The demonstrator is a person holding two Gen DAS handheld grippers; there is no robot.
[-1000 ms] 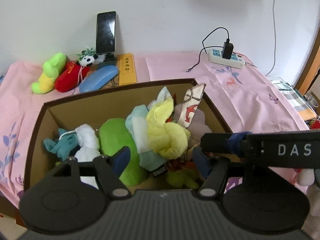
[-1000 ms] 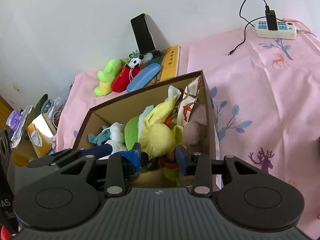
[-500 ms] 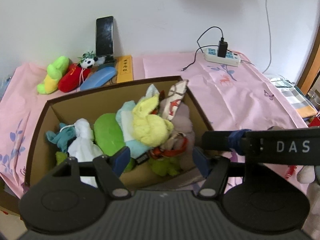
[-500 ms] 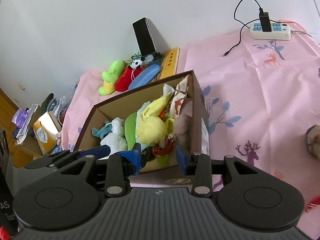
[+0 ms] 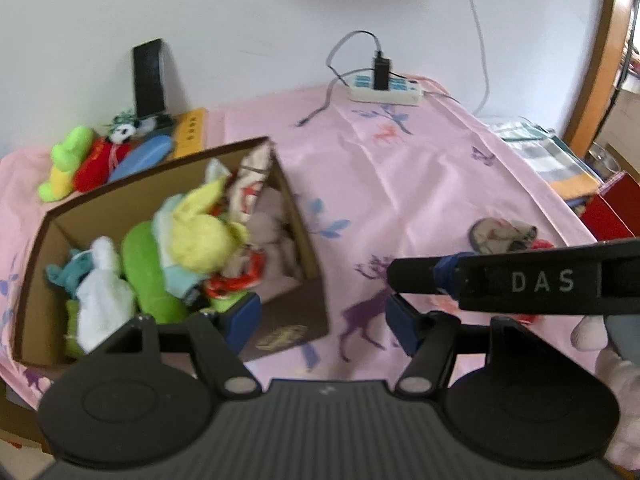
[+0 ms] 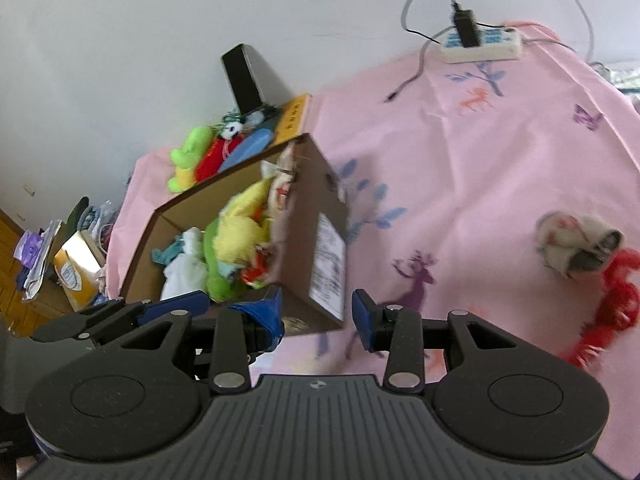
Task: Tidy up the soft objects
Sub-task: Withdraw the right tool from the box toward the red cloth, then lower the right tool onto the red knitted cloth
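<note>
With both jaws apart and empty, swing right gripper (image 6: 317,320) rightward, straddle rolled cloth (image 6: 576,246), clamp mid-bundle, skip red plush (image 6: 612,304).

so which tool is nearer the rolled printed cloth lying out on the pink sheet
Right. The right tool has the rolled cloth ahead to its right; the left tool sits further left, by the cardboard box.

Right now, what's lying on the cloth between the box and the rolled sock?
Nothing: in the right wrist view, only bare pink cloth with printed deer and leaves lies between the box and the rolled sock. The left wrist view shows likewise.
</note>
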